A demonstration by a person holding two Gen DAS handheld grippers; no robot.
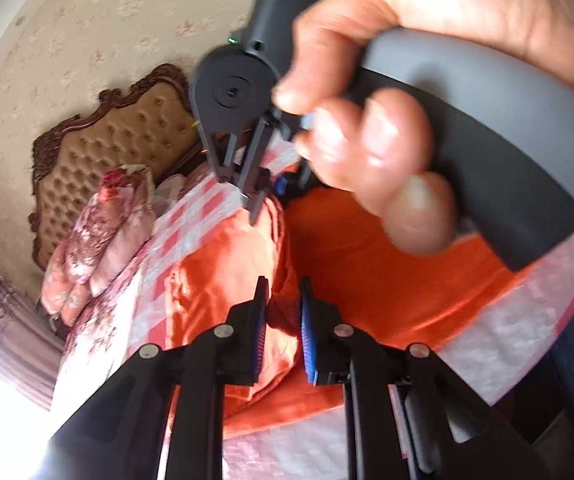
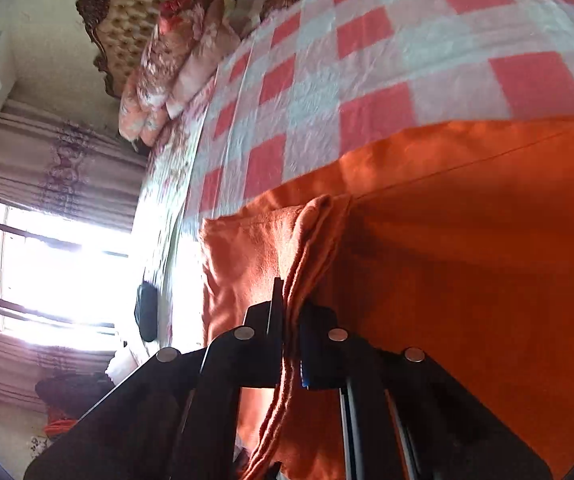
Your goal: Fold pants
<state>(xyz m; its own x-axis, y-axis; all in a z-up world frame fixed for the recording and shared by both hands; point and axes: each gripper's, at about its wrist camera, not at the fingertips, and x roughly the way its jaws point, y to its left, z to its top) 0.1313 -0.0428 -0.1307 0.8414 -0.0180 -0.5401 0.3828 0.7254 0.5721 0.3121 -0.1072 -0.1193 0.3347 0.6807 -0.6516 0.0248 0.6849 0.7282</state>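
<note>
Pants on bed: right claw clamped on bunched edge; left claw pinching a fold. Thin bites may slip if pulled unevenly

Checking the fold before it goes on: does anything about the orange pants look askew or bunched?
Yes: the orange pants are bunched into a rumpled ridge where the right tool pinches them, not flat on the checked bedspread.
</note>
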